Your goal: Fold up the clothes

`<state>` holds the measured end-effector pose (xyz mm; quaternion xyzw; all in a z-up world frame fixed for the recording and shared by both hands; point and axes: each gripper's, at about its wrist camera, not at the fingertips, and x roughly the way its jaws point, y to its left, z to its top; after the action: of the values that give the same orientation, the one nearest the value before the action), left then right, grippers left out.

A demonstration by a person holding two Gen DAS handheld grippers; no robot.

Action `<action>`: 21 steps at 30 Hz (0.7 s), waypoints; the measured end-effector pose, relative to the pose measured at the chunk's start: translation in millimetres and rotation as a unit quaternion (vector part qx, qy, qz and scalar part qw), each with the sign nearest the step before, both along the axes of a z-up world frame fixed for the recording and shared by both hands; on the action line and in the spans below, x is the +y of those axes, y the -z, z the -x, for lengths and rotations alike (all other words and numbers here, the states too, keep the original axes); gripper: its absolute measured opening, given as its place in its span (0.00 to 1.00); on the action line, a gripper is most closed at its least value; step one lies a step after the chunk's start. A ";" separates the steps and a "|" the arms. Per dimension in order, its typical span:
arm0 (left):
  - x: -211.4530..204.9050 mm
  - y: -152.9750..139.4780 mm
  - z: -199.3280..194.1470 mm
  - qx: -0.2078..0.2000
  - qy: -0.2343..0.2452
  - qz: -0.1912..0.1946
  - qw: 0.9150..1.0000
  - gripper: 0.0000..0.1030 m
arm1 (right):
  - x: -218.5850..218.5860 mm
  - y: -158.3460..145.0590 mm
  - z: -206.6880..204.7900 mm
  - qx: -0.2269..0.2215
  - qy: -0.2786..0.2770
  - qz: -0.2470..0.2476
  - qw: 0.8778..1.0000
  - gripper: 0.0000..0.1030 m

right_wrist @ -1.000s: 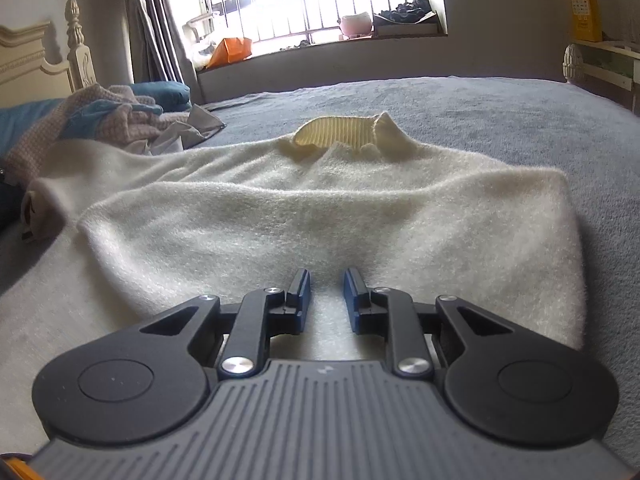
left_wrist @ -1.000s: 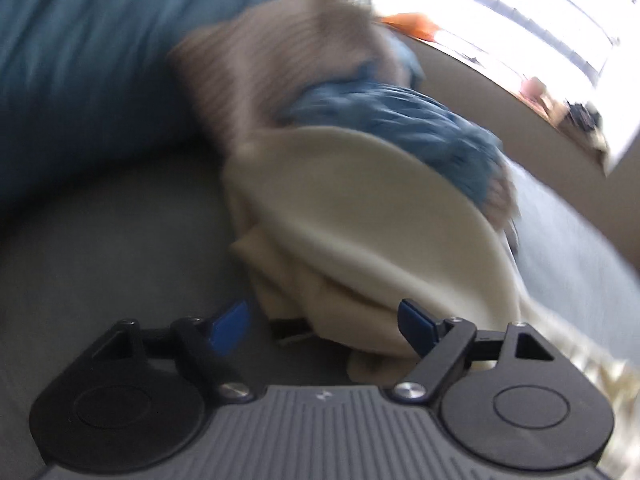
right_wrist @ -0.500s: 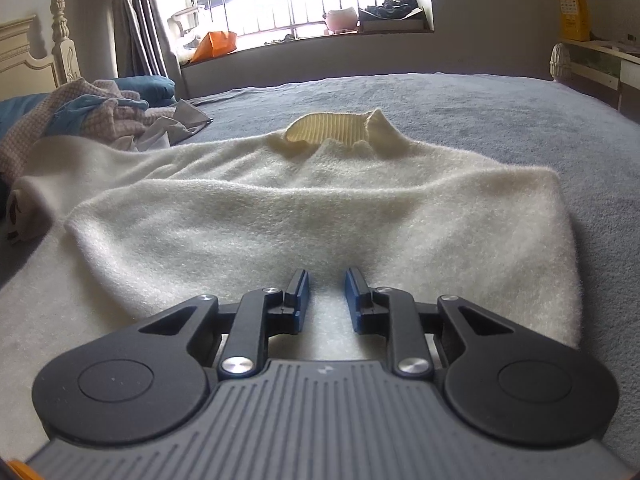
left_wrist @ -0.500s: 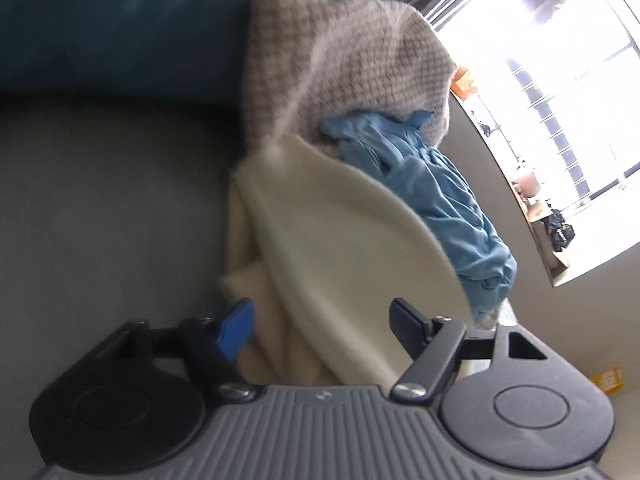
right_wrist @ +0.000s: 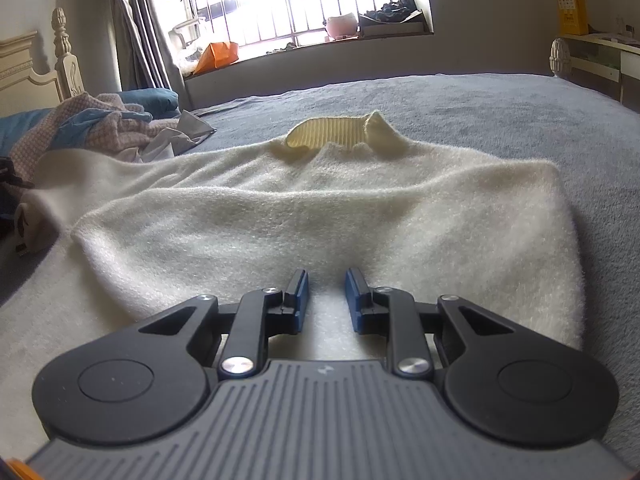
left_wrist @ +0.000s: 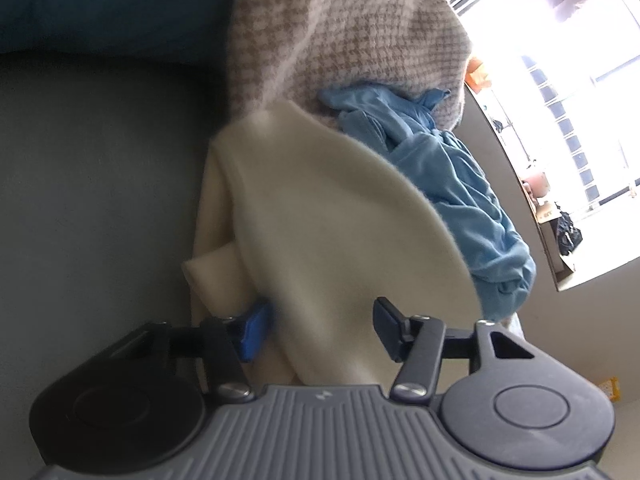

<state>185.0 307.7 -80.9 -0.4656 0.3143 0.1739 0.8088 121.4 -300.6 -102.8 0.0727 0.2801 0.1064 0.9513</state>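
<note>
Sweater (right_wrist: 320,216) flat, collar (right_wrist: 340,134) toward window (right_wrist: 304,0).

1. My left claw (left_wrist: 320,328) points steeply down; its jaws are closing with cream sweater sleeve (left_wrist: 320,216) fabric between them, the pads not yet pressing.
2. My right claw (right_wrist: 326,294) tilts gently downward, jaws narrowly parted over the sweater's fabric, gripping nothing.
</note>
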 end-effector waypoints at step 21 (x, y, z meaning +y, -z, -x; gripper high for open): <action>-243.4 -168.1 49.5 -0.234 0.298 -0.342 0.860 0.15 | -7.0 2.3 1.9 -0.003 0.000 -0.031 1.000 0.20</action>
<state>135.4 64.3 87.2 -0.0707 0.1600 -0.0927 0.9802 119.5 -307.6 -105.1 0.1022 0.2740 0.1149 0.9494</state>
